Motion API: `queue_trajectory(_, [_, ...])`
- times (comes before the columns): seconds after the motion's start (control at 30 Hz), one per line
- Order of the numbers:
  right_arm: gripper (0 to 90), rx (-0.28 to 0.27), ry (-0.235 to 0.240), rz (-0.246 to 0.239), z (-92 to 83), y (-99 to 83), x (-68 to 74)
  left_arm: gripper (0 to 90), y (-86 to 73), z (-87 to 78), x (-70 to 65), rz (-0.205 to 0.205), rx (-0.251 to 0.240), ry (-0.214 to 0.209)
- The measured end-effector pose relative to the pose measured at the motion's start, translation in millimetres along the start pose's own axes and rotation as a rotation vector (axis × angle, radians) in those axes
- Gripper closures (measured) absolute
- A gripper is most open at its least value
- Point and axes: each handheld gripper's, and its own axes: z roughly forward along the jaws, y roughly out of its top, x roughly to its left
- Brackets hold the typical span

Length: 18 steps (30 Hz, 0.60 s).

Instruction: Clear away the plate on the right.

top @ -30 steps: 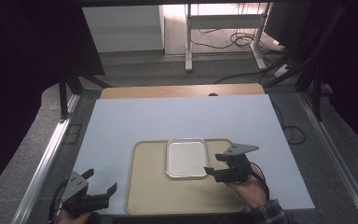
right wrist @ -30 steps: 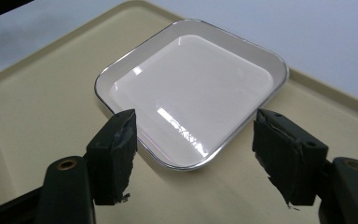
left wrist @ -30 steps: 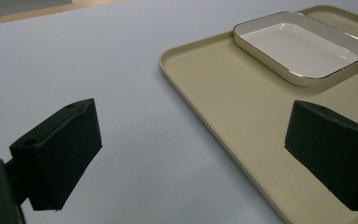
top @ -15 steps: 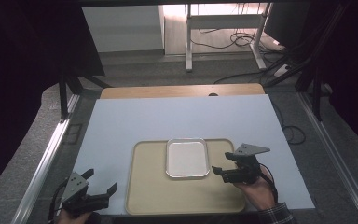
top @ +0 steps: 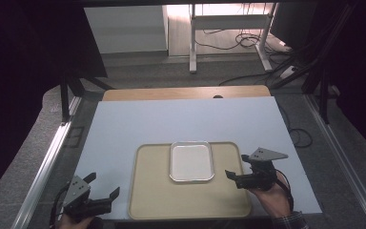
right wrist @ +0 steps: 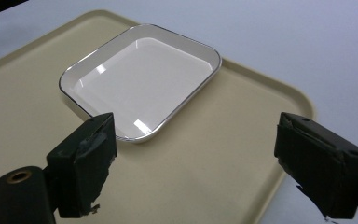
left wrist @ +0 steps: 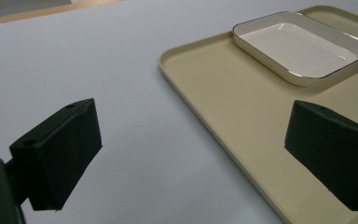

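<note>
One beige tray [top: 152, 191], one white dish [top: 191, 161] on it, and two tongs, left [top: 106, 190] and right [top: 235, 173].

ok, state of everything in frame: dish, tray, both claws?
white dish: empty, upright, resting on the far part of the tray, not held.
beige tray: flat on the white table, carrying just the dish.
right claw: open, jaws have just been opening, nothing between them, beside the dish.
left claw: open, empty, at the tray's near left corner.

Right claw [top: 242, 174] open, jaws just widened, nothing between; white dish [top: 191, 161] just left of it, apart, on beige tray [top: 152, 195]. Left claw [top: 101, 188] open beside tray's near-left corner.
</note>
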Motion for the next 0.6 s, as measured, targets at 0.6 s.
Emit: queue_trajectory(0.6, [8.6,-0.012,-0.065,0.007,-25.9,-18.6,-9.4,3.4,0.0,0.2,-0.2,0.001,0.001,0.001])
